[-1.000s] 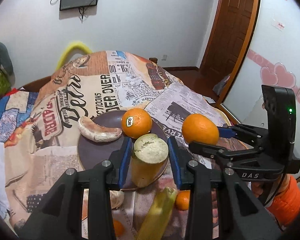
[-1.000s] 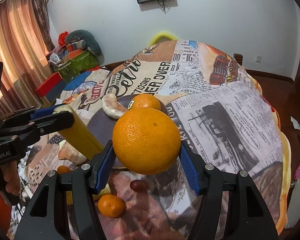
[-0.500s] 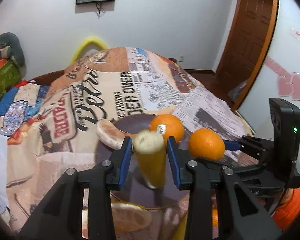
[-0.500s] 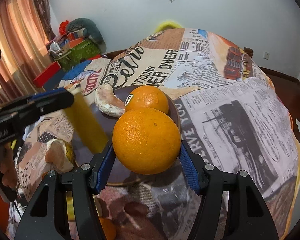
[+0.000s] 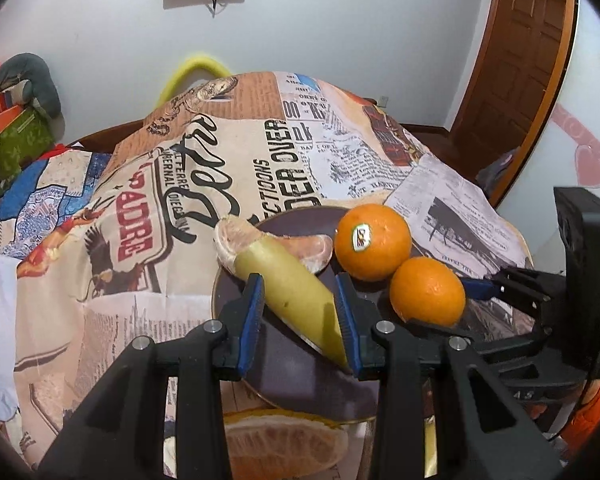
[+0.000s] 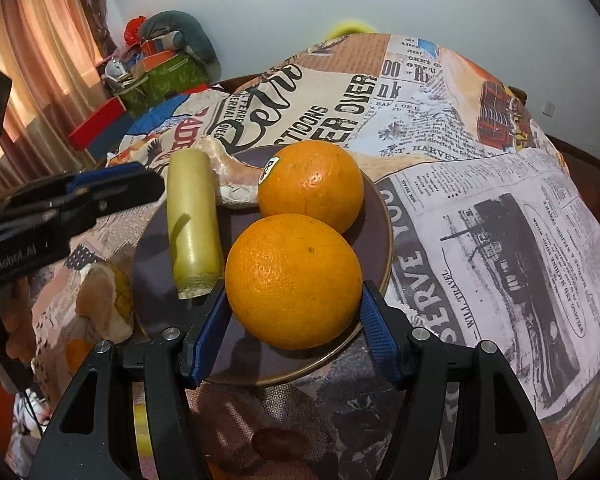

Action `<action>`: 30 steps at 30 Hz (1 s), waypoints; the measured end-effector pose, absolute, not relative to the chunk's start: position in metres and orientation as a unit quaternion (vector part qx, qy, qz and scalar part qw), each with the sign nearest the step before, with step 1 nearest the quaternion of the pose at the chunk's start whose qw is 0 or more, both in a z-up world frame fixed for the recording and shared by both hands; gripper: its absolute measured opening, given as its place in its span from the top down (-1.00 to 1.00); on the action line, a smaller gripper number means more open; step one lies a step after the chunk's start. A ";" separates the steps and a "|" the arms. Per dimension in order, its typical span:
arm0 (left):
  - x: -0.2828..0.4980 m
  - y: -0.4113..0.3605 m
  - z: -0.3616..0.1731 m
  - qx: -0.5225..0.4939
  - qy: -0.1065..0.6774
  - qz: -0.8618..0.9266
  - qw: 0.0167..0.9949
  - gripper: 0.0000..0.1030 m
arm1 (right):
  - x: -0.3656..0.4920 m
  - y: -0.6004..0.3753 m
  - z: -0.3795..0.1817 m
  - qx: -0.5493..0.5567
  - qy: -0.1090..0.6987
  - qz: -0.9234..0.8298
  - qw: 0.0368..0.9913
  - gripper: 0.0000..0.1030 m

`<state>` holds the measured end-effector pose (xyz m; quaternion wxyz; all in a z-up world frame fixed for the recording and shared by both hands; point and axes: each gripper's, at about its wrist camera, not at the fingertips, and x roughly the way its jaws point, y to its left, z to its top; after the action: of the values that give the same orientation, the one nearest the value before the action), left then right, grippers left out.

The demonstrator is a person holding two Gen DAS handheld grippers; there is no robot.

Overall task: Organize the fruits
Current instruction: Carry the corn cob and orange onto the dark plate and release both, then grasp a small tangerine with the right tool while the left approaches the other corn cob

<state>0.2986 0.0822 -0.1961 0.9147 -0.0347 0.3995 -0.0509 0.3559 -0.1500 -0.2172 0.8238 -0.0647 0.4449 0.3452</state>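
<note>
A dark round plate [image 5: 284,364] [image 6: 256,364] lies on the newspaper-print cloth. On it lie a pomelo segment [image 5: 304,250] [image 6: 236,178] and an orange with a sticker [image 5: 374,240] [image 6: 312,184]. A yellow sugarcane piece [image 5: 296,296] [image 6: 192,224] lies on the plate between the jaws of my left gripper [image 5: 300,320], which look slightly parted from it. My right gripper [image 6: 292,320] holds a second orange [image 6: 294,280] [image 5: 428,296] low over the plate, next to the stickered one; its jaws sit at the orange's sides.
A pomelo half [image 5: 284,448] lies at the plate's near edge in the left wrist view. A peeled fruit piece [image 6: 104,300] and a small dark fruit [image 6: 276,444] lie on the cloth. Curtains and boxes stand at the left.
Both grippers moved forward and down to the plate. The sugarcane went from upright to lying flat on the plate. The held orange came down beside the stickered orange.
</note>
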 end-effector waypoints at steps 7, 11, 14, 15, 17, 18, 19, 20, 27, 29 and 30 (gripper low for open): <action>0.286 0.083 -0.194 -0.025 0.406 -0.042 0.913 0.16 | 0.350 -0.150 -0.212 -0.066 0.447 0.345 0.822 -0.24; 0.273 0.085 -0.186 -0.021 0.400 -0.038 0.916 0.04 | 0.344 -0.156 -0.198 -0.061 0.429 0.340 0.835 -0.38; 0.264 0.085 -0.180 -0.021 0.397 -0.037 0.917 0.02 | 0.338 -0.162 -0.187 -0.058 0.421 0.336 0.840 -0.38; 0.259 0.085 -0.178 -0.021 0.396 -0.037 0.917 0.01 | 0.335 -0.164 -0.184 -0.057 0.419 0.335 0.842 -0.38; 0.251 0.083 -0.174 -0.020 0.394 -0.037 0.918 -0.01 | 0.329 -0.168 -0.178 -0.058 0.413 0.332 0.846 -0.38; 0.246 0.082 -0.172 -0.019 0.393 -0.038 0.919 -0.01 | 0.326 -0.171 -0.176 -0.058 0.411 0.331 0.847 -0.38; 0.242 0.081 -0.171 -0.019 0.392 -0.039 0.919 -0.02 | 0.322 -0.173 -0.173 -0.059 0.409 0.330 0.849 -0.38; 0.237 0.079 -0.169 -0.020 0.391 -0.042 0.919 -0.05 | 0.318 -0.175 -0.171 -0.059 0.407 0.330 0.850 -0.38; 0.208 0.071 -0.163 -0.025 0.391 -0.049 0.919 -0.10 | 0.289 -0.189 -0.161 -0.075 0.394 0.323 0.857 -0.38; 0.201 0.069 -0.163 -0.025 0.391 -0.051 0.919 -0.12 | 0.282 -0.193 -0.161 -0.076 0.392 0.323 0.858 -0.38; 0.197 0.067 -0.163 -0.025 0.392 -0.051 0.918 -0.12 | 0.278 -0.195 -0.160 -0.077 0.392 0.323 0.858 -0.38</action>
<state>0.1969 0.0673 -0.1629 0.9183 -0.0248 0.3919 -0.0512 0.2778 -0.1950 -0.1604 0.8580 -0.0766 0.3920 0.3231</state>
